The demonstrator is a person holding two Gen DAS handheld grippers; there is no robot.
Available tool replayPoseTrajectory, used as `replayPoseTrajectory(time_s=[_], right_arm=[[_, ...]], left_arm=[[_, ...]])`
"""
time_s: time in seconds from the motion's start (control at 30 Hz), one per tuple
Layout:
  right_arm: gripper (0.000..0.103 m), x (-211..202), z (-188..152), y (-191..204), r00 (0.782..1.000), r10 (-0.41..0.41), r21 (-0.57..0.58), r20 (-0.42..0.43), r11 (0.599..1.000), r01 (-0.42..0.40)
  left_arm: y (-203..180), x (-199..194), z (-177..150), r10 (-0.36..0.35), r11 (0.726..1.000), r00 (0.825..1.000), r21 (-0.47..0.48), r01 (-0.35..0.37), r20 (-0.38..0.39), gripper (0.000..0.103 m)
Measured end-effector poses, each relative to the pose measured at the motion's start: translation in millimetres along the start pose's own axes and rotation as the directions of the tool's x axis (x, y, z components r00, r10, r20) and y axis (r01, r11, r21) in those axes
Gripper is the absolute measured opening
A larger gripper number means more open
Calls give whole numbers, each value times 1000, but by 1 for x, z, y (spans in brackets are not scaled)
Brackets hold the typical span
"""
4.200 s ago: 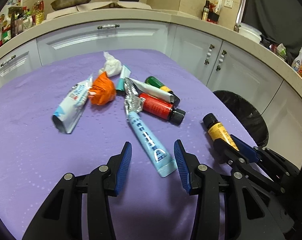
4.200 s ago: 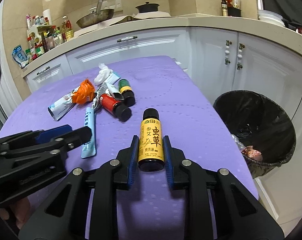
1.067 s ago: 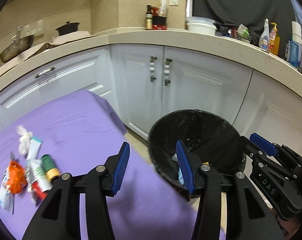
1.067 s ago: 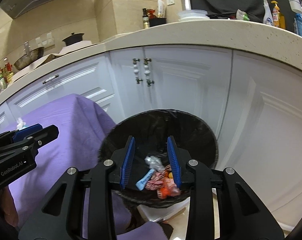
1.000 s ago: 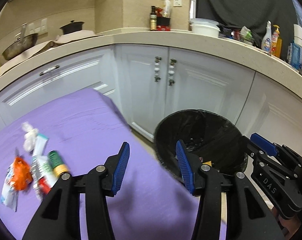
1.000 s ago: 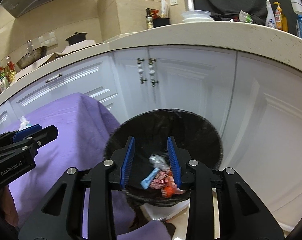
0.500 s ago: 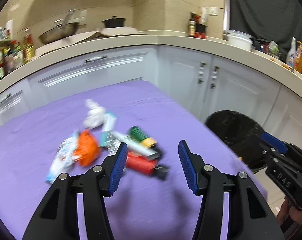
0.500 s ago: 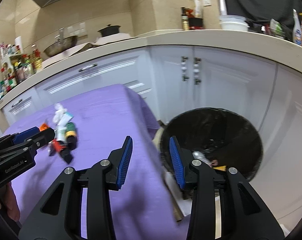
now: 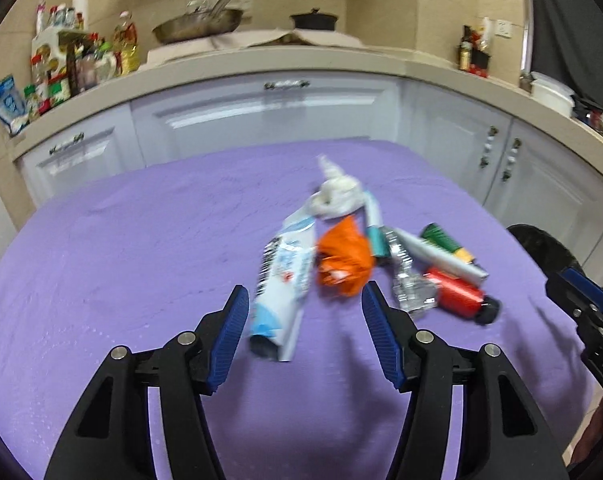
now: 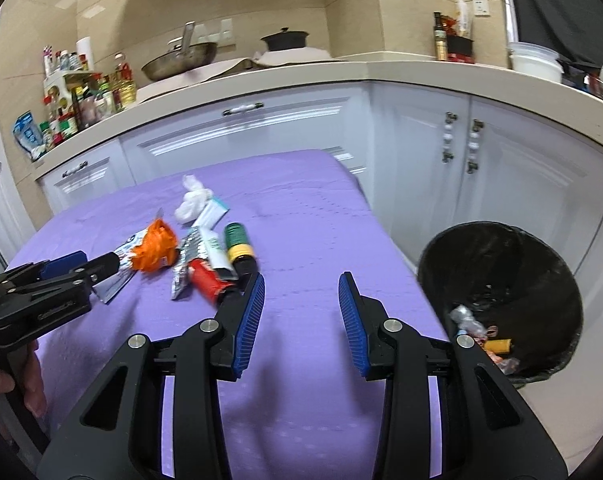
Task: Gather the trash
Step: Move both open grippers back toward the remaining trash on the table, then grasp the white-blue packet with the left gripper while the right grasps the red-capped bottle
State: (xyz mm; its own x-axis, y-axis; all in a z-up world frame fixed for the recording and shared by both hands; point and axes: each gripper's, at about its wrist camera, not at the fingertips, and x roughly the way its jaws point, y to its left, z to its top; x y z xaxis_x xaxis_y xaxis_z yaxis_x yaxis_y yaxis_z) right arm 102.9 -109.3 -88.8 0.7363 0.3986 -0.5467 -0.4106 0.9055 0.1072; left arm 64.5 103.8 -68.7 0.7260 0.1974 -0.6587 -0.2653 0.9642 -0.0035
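Across the middle of the left wrist view, the remaining trash lay in a loose cluster on the purple tablecloth (image 9: 121, 248). The left gripper (image 9: 305, 330) hung with its jaws spread wide and nothing between them, roughly lined up with the near end of the white-and-blue wrapper (image 9: 283, 280). Just right of that wrapper sat the orange wrapper (image 9: 343, 258), touching it, and further right the foil piece (image 9: 411, 286), the red tube (image 9: 459, 294), the white tube (image 9: 437, 256) and the green bottle (image 9: 445, 240) overlapped one another. A white tissue wad (image 9: 337, 196) lay at the far end of the heap.

The right gripper (image 10: 301, 316) was likewise spread and empty, over bare cloth at the centre of its view, with the black bin (image 10: 501, 304) at lower right already holding some litter.

For a clean pick, the left gripper would probably do best to straddle the white-and-blue wrapper across its narrow width near the free end, clear of the orange wrapper, so only one piece comes up. The flat, crinkly film looked likely to slip, so the fingers should reach the cloth before closing. The image was blurred, so exact alignment was uncertain.
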Motion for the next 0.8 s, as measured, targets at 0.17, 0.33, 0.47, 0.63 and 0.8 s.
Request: replayPoseTrajectory(time_s=[0.17,0.33,0.47,0.63,0.8], right_arm=[[38,7,1,10,1000,9,-17,-18,1000,-9],[39,14,3,18,999,18,-33,-31,999,-19],[39,18,4,24,999,28,-45,-41,999,-30],[39,23,3,31,997,41,-56,-60,997,-44],[39,29,1,36,995,56,-60,-88,996,-62]], left_arm=[[15,15,0,-36,999,997,-41,33,-70,58],[18,25,-4,-65,997,990,-39,61,-123,39],[23,26,-7,-95,995,986,-53,88,-139,19],[27,19,-9,-83,996,989,-37,79,-125,13],[39,11,-12,-64,997,991,-48,58,-118,13]])
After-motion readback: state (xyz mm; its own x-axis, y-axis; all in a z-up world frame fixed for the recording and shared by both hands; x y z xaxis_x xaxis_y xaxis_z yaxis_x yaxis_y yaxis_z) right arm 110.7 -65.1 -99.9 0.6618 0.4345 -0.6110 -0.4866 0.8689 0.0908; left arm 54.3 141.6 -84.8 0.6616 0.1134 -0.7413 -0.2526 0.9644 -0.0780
